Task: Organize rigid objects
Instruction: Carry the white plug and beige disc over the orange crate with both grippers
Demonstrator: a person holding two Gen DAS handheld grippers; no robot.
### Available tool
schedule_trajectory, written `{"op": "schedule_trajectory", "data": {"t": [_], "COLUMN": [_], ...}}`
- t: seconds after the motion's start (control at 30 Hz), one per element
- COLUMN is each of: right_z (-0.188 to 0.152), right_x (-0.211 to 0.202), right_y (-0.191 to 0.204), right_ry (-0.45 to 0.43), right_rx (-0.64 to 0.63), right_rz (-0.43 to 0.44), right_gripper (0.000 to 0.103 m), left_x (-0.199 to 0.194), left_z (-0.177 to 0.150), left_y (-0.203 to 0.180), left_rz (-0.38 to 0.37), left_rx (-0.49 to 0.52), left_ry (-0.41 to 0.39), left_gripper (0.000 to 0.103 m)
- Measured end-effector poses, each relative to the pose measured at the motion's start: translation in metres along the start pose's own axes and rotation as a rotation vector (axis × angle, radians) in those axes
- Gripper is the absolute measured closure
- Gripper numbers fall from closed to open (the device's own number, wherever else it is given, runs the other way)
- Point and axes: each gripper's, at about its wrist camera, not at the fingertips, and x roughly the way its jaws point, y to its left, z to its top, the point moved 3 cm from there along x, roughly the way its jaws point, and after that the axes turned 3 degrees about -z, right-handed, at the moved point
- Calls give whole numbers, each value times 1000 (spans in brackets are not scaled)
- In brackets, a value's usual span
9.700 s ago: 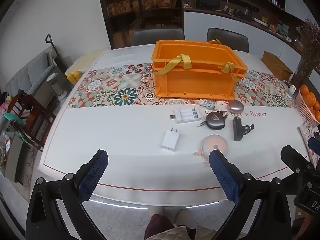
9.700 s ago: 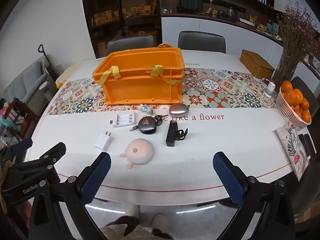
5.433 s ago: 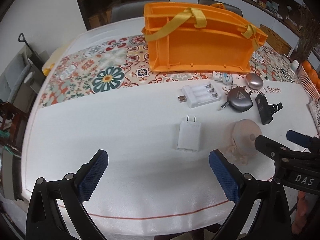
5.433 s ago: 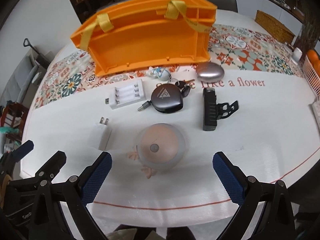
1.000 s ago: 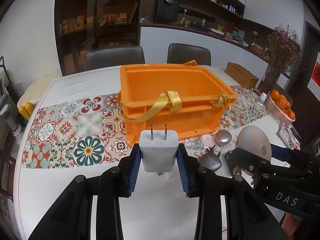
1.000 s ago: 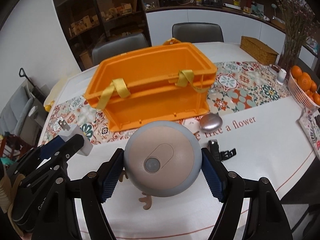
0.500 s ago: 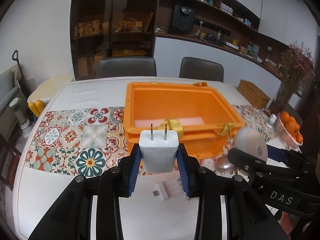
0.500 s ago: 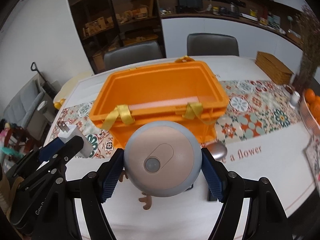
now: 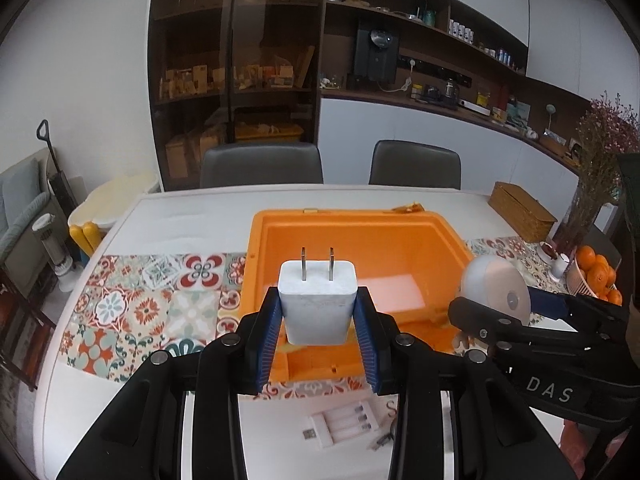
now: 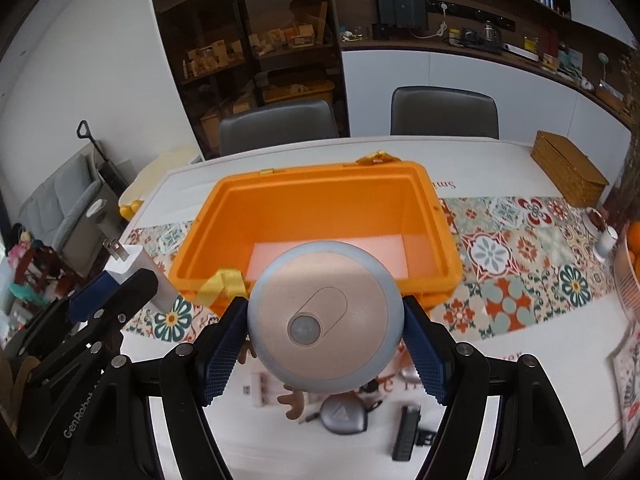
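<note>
— While the white charger (image 9: 318, 304) sits clamped prongs-up in the left gripper (image 9: 319, 330), where is it?
— Just ahead lies the orange crate (image 9: 360, 252), open-topped.
— And the round night light (image 10: 324, 318)?
— Pinched between the right gripper (image 10: 324, 354) pads, over the crate's near rim. Below it on the table (image 10: 500, 412) lie a battery case (image 9: 344, 429), a grey disc (image 10: 343, 418) and a black clip (image 10: 408, 432).

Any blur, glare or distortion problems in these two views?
Left wrist: strong fisheye bending and dark corners; white charger in the left tool is sharp; pale glare on the orange crate floor. Right wrist: same distortion; round lamp in the right tool sharp, small items below it soft.
</note>
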Motion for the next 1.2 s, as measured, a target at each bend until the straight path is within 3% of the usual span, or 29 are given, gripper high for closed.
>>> {"op": "schedule_trajectory", "data": {"t": [0.3,0.6,1.2], "right_z": [30,55,65], "right_x": [21,47,109], "right_y": [-7,-11,-16], "right_ry": [30,67,209], "right_rx": [2,0,-29], "right_rz": [6,-4,-45], "right_gripper": [28,28,28], "left_x": [35,67,142], "left_z": [21,38,30], "left_y": [5,5,6], "left_rz": [-24,-1,7], "left_rx": [-39,-20,-7], "left_ry": [71,124,345], "left_gripper": [67,67,67]}}
